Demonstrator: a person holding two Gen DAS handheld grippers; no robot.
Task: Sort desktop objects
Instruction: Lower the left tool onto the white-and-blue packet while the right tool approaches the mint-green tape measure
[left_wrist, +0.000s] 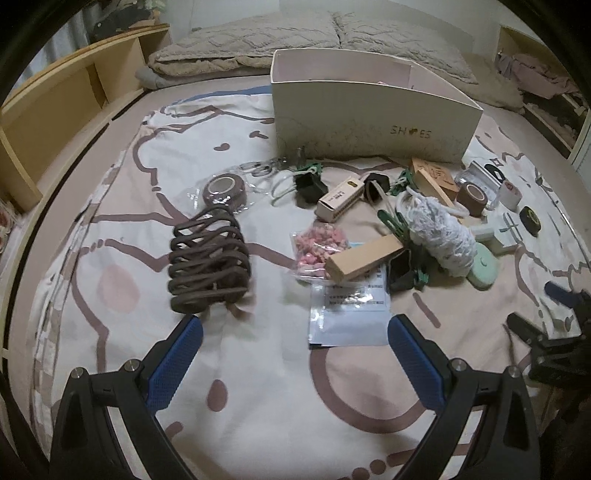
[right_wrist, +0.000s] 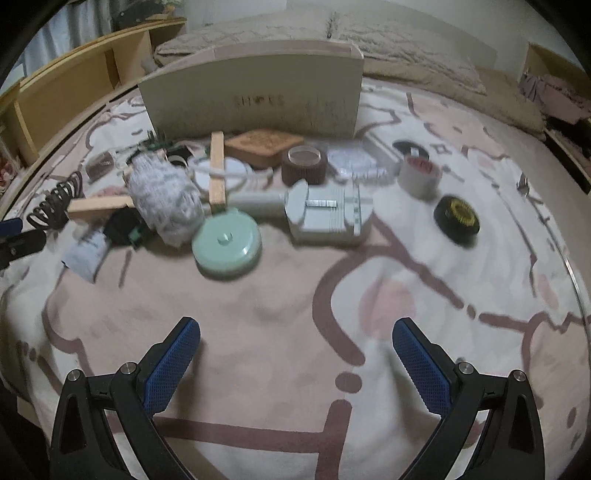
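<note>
Desktop objects lie scattered over the patterned bedspread (left_wrist: 258, 387) in front of the white shoe box (left_wrist: 373, 122), and I work through them from my left. Furthest left is the brown coiled cord (left_wrist: 208, 262), lying just ahead of my left gripper (left_wrist: 295, 354), whose blue pads are spread wide with nothing between them. Behind the coil sits a brown tape roll (left_wrist: 224, 190) on clear plastic wrap. Next comes a black binder clip (left_wrist: 308, 186), then a small pink carton (left_wrist: 341, 199), and nearer to me a bag of pink bits (left_wrist: 317, 247) touching a long tan box (left_wrist: 364, 258), which lies partly over a white printed packet (left_wrist: 349, 314). To the right of those is a white mesh bundle (left_wrist: 443, 232), with a mint round case (left_wrist: 482, 267) just beside it.

From my right gripper's camera (rather blurred) the mint case (right_wrist: 227, 247) lies nearest, a pale grey-white tool (right_wrist: 325, 218) just right of it, a second brown roll (right_wrist: 304, 164) behind, then a white tape roll (right_wrist: 419, 175), and a black-and-yellow disc (right_wrist: 458, 218) well apart at far right. My right gripper (right_wrist: 295, 354) is likewise released, fingers apart over bare bedspread, holding nothing.
</note>
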